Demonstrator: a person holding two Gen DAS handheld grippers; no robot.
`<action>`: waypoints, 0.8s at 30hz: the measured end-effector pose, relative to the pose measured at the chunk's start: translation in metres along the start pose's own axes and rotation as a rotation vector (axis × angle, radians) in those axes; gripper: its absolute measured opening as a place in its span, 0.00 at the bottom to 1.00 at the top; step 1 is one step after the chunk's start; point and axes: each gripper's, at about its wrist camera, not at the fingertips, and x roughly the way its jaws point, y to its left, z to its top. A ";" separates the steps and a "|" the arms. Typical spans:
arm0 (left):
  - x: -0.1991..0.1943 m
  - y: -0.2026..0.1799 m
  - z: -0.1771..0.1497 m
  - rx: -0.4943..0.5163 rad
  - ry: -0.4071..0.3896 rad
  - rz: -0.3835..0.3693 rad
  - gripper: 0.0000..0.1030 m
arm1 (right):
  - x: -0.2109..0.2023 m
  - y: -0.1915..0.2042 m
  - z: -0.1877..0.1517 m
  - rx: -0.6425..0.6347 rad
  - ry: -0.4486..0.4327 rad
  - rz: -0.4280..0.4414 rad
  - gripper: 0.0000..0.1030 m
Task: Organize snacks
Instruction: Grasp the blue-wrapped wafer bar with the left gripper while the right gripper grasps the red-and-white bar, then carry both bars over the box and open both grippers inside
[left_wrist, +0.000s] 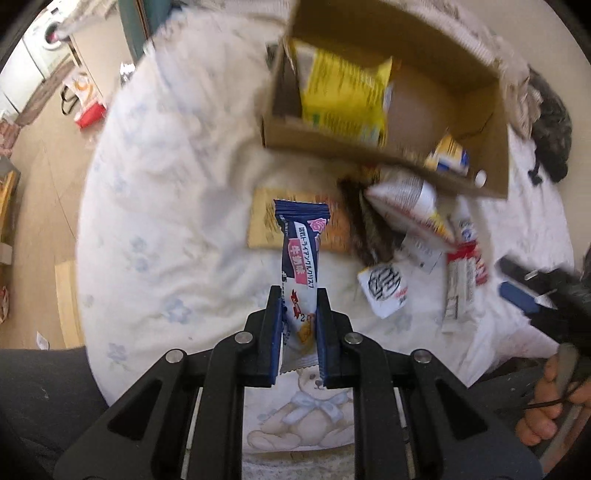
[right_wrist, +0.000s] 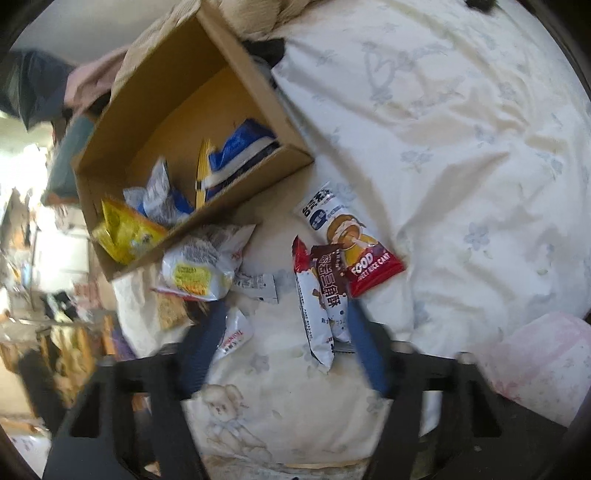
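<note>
- Left tongs (left_wrist: 298, 317) gripped a blue-and-white snack bar (left_wrist: 300, 258) at lower centre, above the bedspread (left_wrist: 166, 203).
- Right tongs (right_wrist: 284, 350) stood wide open, holding nothing, over loose packets (right_wrist: 325, 291).
- Cardboard box (left_wrist: 495, 110) of snacks sat at upper right.

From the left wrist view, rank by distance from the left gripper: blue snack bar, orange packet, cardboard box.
1. Blue snack bar: clamped in the left gripper.
2. Orange packet: flat on the bedsheet, just behind the bar.
3. Cardboard box: farthest, up and to the right.
</note>
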 end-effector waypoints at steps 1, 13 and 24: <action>-0.002 0.002 0.002 -0.005 -0.008 0.001 0.13 | 0.003 0.004 0.000 -0.022 0.000 -0.029 0.41; 0.002 0.010 0.022 -0.023 -0.009 -0.004 0.13 | 0.059 0.033 -0.010 -0.221 0.133 -0.256 0.15; 0.005 0.018 0.020 -0.041 -0.025 0.033 0.13 | 0.001 0.035 -0.020 -0.208 -0.020 -0.025 0.15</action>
